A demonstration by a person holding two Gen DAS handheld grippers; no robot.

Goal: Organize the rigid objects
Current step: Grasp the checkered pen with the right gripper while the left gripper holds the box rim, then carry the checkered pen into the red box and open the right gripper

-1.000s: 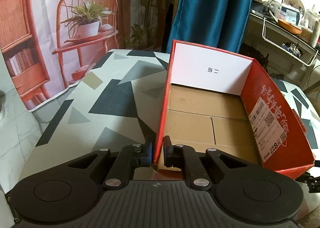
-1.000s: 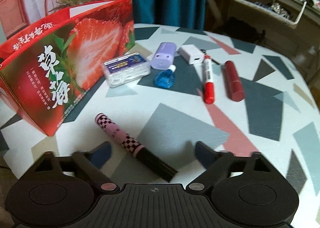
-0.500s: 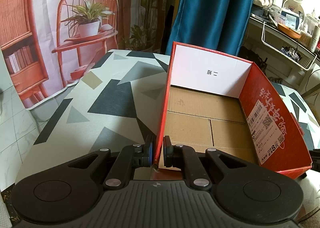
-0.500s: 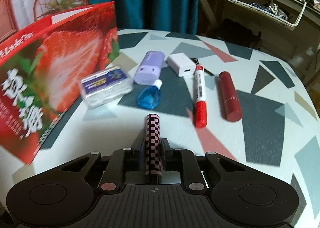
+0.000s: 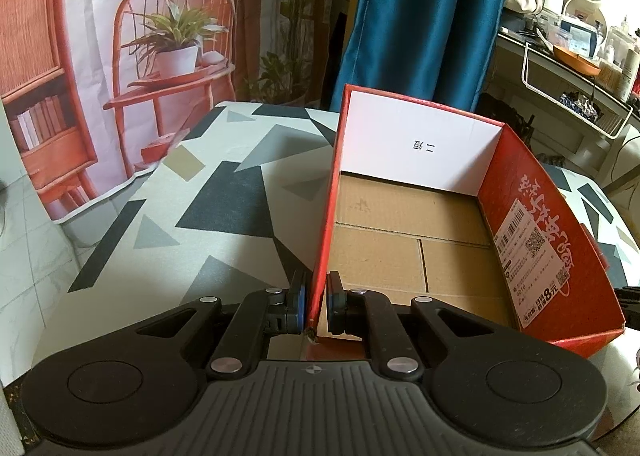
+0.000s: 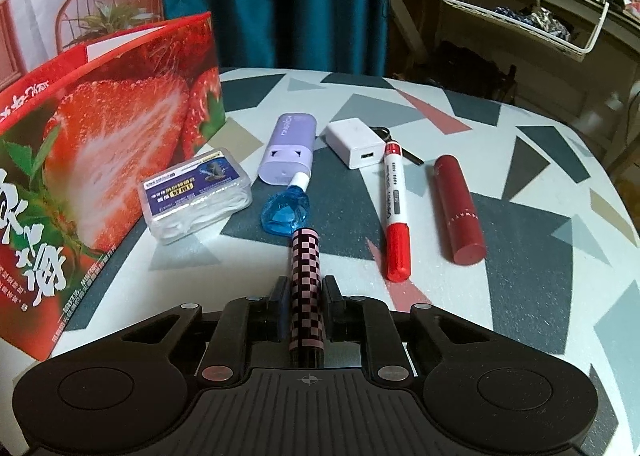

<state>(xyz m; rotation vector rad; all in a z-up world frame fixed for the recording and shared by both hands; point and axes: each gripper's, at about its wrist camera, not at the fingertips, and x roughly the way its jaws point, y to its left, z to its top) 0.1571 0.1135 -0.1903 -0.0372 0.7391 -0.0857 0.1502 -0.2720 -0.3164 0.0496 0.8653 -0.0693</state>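
Observation:
My left gripper [image 5: 315, 302] is shut on the near left wall of the open red strawberry box [image 5: 404, 248], whose cardboard floor is bare. My right gripper [image 6: 305, 296] is shut on a pink-and-black checkered tube [image 6: 306, 268] and holds it pointing forward above the table. Beyond it lie a blue bottle [image 6: 285, 212], a clear floss box [image 6: 196, 194], a purple case [image 6: 289, 148], a white charger [image 6: 356, 143], a red marker [image 6: 395, 208] and a dark red tube [image 6: 459, 214]. The strawberry box [image 6: 92, 144] stands at the left of the right wrist view.
The table has a geometric patterned cloth [image 5: 224, 192]. A teal curtain [image 5: 424, 16] hangs behind it. A cluttered shelf with a white wire basket [image 6: 516, 12] stands at the back right. The table edge curves away on the right [image 6: 608, 184].
My right gripper closed on the checkered tube, which lay slanted on the table a second ago, and now holds it lifted and pointing forward. My left gripper stays clamped on the box wall.

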